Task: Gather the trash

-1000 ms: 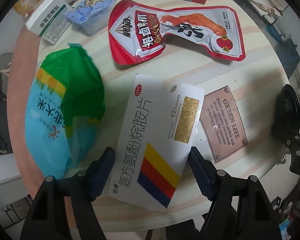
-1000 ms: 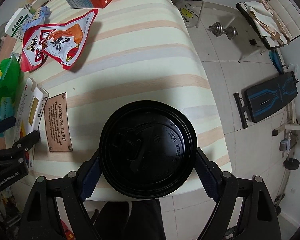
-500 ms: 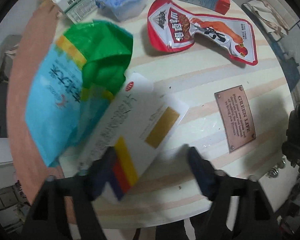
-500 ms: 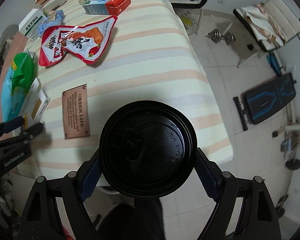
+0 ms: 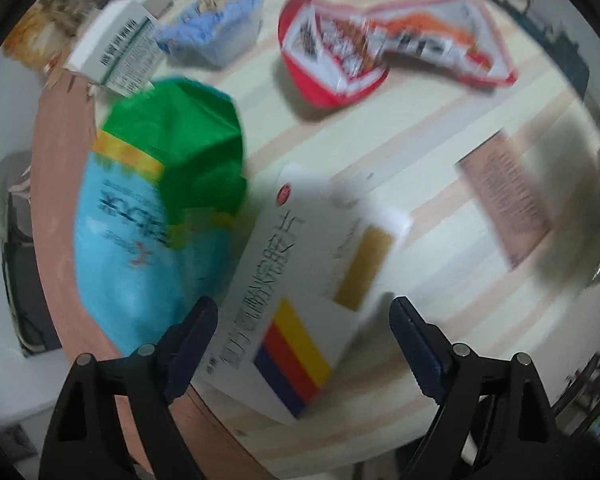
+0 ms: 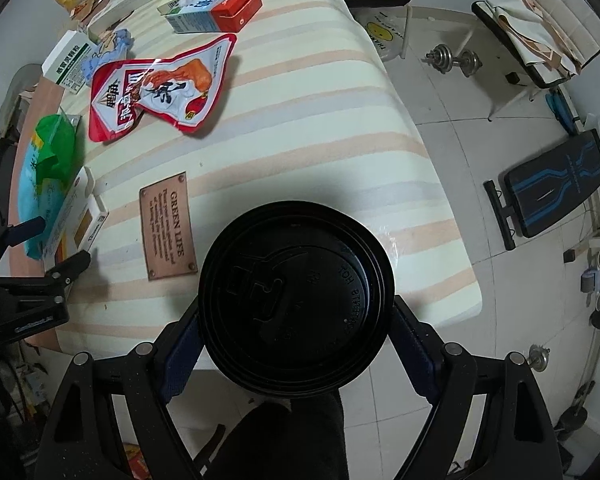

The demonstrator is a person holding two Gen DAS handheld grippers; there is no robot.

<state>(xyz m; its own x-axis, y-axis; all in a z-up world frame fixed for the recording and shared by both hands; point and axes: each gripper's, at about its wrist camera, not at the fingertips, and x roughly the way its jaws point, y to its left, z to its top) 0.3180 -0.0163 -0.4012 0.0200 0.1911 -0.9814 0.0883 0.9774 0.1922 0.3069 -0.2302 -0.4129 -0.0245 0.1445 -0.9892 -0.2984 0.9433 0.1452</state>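
My left gripper (image 5: 304, 336) is open above the table, its fingers either side of the near end of a white medicine box (image 5: 300, 280) with yellow, red and blue stripes, which lies flat. The box also shows in the right wrist view (image 6: 74, 220), with the left gripper (image 6: 58, 244) over it. A blue and green plastic bag (image 5: 148, 216) lies left of the box. A red snack pouch (image 5: 372, 56) lies farther back. My right gripper (image 6: 296, 316) is shut on a black cup lid (image 6: 296, 300), held above the table's near edge.
A brown "GREEN LIFE" plaque (image 6: 168, 228) lies on the striped tablecloth (image 6: 300, 128). At the back are a green-and-white box (image 5: 116, 52), a crumpled blue wrapper (image 5: 216, 36) and a milk carton (image 6: 212, 4). Dumbbells (image 6: 454, 60) and a bench (image 6: 556, 188) are on the floor to the right.
The left gripper has swung over the medicine box, which shifted against the blue-green bag, and the view is blurred by motion. The right gripper has lifted back with the lid.
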